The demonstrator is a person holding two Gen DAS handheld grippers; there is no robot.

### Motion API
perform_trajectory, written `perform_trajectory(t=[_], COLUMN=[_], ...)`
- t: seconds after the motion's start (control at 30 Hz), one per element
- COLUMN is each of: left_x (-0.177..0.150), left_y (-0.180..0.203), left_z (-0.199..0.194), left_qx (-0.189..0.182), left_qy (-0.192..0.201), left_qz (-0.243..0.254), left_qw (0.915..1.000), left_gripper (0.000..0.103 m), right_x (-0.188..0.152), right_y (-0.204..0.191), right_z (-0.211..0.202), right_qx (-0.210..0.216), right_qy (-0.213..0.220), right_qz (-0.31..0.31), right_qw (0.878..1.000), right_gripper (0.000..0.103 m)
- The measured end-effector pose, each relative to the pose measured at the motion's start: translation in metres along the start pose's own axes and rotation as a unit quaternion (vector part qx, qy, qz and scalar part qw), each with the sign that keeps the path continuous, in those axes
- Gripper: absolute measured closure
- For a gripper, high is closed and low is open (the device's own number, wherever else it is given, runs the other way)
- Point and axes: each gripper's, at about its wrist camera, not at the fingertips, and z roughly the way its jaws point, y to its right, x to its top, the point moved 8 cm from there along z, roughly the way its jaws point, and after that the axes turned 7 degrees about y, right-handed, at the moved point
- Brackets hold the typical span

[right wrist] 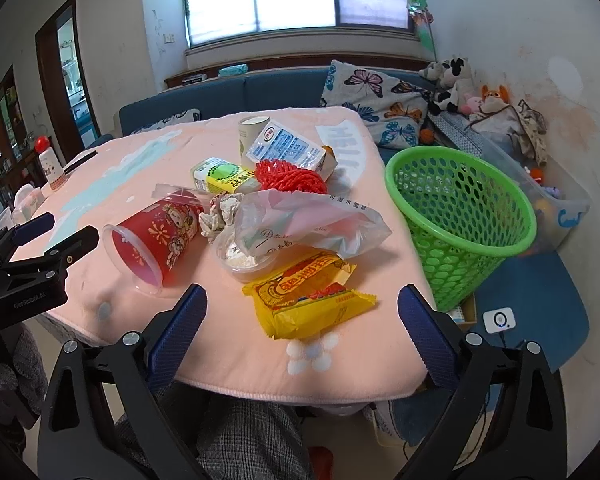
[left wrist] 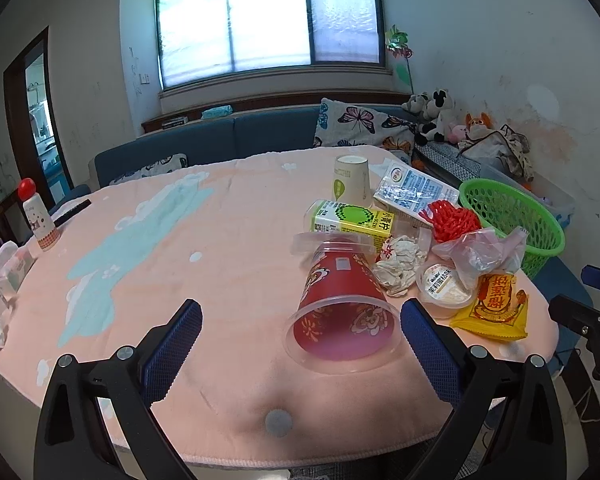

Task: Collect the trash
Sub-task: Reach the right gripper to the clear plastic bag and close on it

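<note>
1. Left wrist view: my left gripper (left wrist: 300,344) hangs spread wide, holding nothing, over the pink table cover (left wrist: 220,264). The red cup (left wrist: 342,312) lies on its side just ahead, beside the trash pile.
2. Right wrist view: my right gripper (right wrist: 302,320) gapes empty around the yellow snack packet (right wrist: 308,300). The green basket (right wrist: 460,216) stands beyond the table edge, its base hidden.

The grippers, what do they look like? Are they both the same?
Yes, they match. The left gripper and right gripper are black, angular frames with silver bolts. The jaws have blue pads with a fine criss-cross texture. In the right wrist view, the left gripper shows small white lettering on its side.
</note>
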Motion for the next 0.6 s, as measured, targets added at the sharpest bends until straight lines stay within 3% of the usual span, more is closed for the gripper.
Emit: perform_trajectory(t=[0.6], left_x=[0.005], left_y=[-0.009], left_z=[0.02], left_qx=[-0.001], left_qy=[-0.012], left_qz=[-0.006], left_qw=[0.9999], left_gripper=[0.007], right_x=[0.022], right_y=[0.006], right_z=[0.044], right_qx=[0.028], right_qy=[-0.019], right_qz=[0.007], right_qw=[0.999], right_gripper=[0.012])
